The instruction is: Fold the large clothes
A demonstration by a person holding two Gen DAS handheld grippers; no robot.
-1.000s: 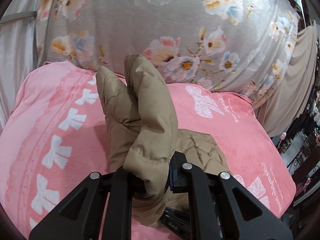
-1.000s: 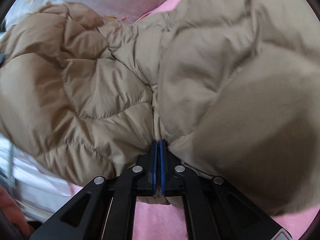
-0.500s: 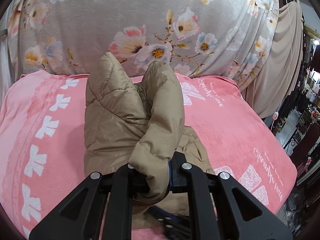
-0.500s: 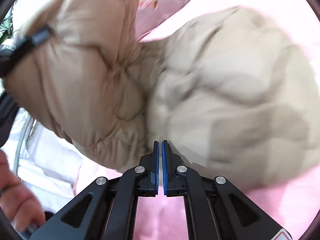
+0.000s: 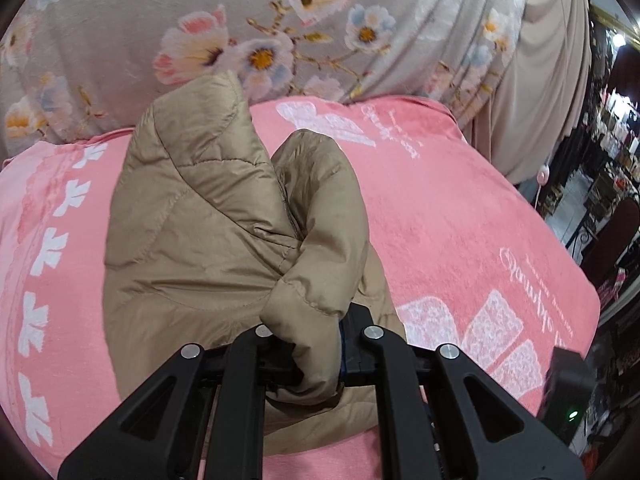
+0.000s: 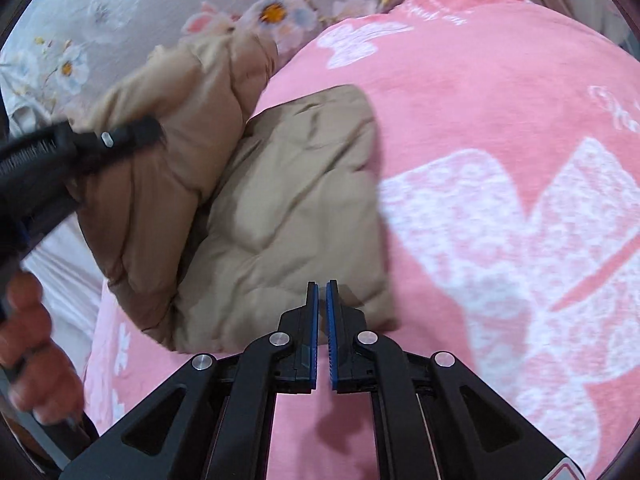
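A tan quilted jacket (image 5: 208, 220) lies bunched on a pink blanket (image 5: 460, 220). My left gripper (image 5: 308, 328) is shut on a puffy fold of it, which stands up between the fingers. In the right wrist view the jacket (image 6: 292, 208) lies folded just ahead of my right gripper (image 6: 322, 286). That gripper's jaws are opening, with a narrow gap and nothing between the blue pads. One finger of the left gripper (image 6: 120, 136) shows at the left, pressed into the raised part of the jacket. A person's hand (image 6: 32, 340) holds that gripper's handle.
A grey floral cloth (image 5: 280, 20) hangs behind the blanket. A beige curtain (image 5: 540, 80) hangs at the right, and beyond it is a dark, cluttered shop aisle (image 5: 608, 140). The blanket's edge (image 5: 592, 300) drops off at the right. A black device with a green light (image 5: 564, 392) sits at lower right.
The right gripper has let go of the jacket and drawn back, so the jacket now lies ahead of it on the blanket. The left gripper has moved on with its fold still held.
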